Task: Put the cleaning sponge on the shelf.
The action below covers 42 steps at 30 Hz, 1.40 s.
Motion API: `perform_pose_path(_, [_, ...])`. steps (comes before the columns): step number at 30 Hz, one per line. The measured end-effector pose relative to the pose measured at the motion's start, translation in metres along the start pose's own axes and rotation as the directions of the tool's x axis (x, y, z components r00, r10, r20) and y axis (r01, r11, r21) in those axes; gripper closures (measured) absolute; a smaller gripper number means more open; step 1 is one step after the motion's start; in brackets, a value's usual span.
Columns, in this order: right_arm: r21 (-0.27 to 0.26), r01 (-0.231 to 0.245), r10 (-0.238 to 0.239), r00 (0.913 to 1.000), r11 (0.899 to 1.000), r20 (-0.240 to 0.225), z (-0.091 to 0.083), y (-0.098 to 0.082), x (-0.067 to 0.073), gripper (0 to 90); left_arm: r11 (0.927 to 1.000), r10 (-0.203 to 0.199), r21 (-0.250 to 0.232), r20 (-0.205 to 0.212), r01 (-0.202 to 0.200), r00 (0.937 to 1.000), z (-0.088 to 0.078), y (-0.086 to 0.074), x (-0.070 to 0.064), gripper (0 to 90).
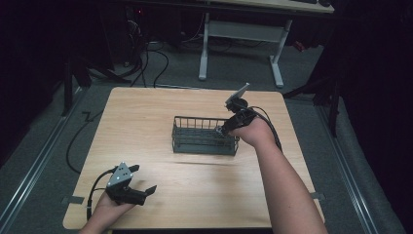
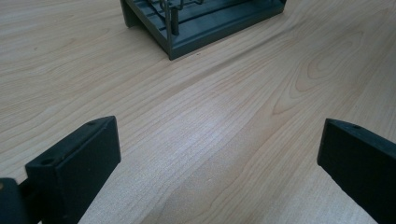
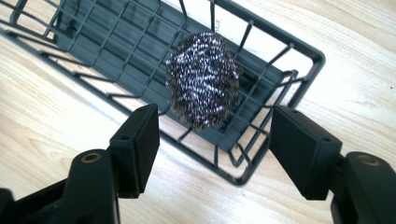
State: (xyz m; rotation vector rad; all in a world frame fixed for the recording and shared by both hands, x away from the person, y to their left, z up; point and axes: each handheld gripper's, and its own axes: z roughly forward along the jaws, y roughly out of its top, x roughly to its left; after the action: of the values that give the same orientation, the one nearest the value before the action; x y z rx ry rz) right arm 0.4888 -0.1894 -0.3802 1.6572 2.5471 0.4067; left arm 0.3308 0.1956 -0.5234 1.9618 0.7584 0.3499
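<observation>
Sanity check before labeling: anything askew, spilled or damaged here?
Nothing stands out. The wire basket sits flat on the table, undamaged; a steel-wool scourer is at its end, apart from the open right tool.

So the wire basket (image 1: 204, 136) sits about mid-table (image 1: 146, 122), a bit right of center. The right tool (image 1: 225, 127) hangs over the basket's right end, with the steel wool ball (image 3: 203, 79) just in front of its spread jaws and over the basket's floor. The left tool (image 1: 141, 187) is well apart, down at the near left corner, pointing toward the basket.
</observation>
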Motion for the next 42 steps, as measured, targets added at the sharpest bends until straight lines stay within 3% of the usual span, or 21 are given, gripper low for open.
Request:
perform_pose_path(16, [-0.073, 0.028, -0.028, 0.9996, 0.997, -0.004, -0.011, -0.041, -0.001, 40.7, 1.0, 0.001, 0.007, 0.001, -0.001, 1.0, 0.002, 0.001, -0.001, 0.0])
perform_pose_path(23, [-0.124, 0.041, -0.036, 0.9986, 0.991, 0.039, -0.008, -0.071, -0.003, 41.8, 0.9999, 0.004, 0.011, 0.0, -0.004, 1.0, 0.002, 0.0, -0.001, 0.0])
perform_pose_path(28, [-0.149, 0.05, -0.045, 0.9984, 0.988, 0.035, -0.007, -0.09, -0.006, 45.9, 0.9999, 0.008, 0.014, 0.003, -0.008, 1.0, 0.003, 0.001, -0.001, 0.0])
perform_pose_path(31, [-0.205, 0.061, -0.053, 0.9975, 0.977, 0.046, -0.002, -0.111, -0.012, 47.2, 0.9998, 0.01, 0.015, 0.01, -0.01, 0.9999, 0.004, 0.001, -0.002, 0.0])
perform_pose_path(35, [-0.239, 0.068, -0.055, 0.9967, 0.969, 0.06, 0.005, -0.13, -0.015, 47.3, 0.9998, 0.009, 0.018, 0.01, -0.009, 0.9999, 0.004, 0.001, -0.002, 0.0])
perform_pose_path(40, [-0.313, 0.042, -0.039, 0.9991, 0.949, 0.016, 0.022, -0.16, -0.017, 46.4, 0.9999, 0.002, 0.013, 0.012, -0.002, 0.9999, 0.003, 0.001, -0.002, 0.0])
perform_pose_path(42, [-0.352, 0.054, -0.046, 0.9985, 0.935, 0.03, 0.034, -0.175, -0.015, 44.9, 1.0, -0.002, 0.006, 0.012, 0.002, 0.9999, 0.003, 0.001, -0.002, 0.0])
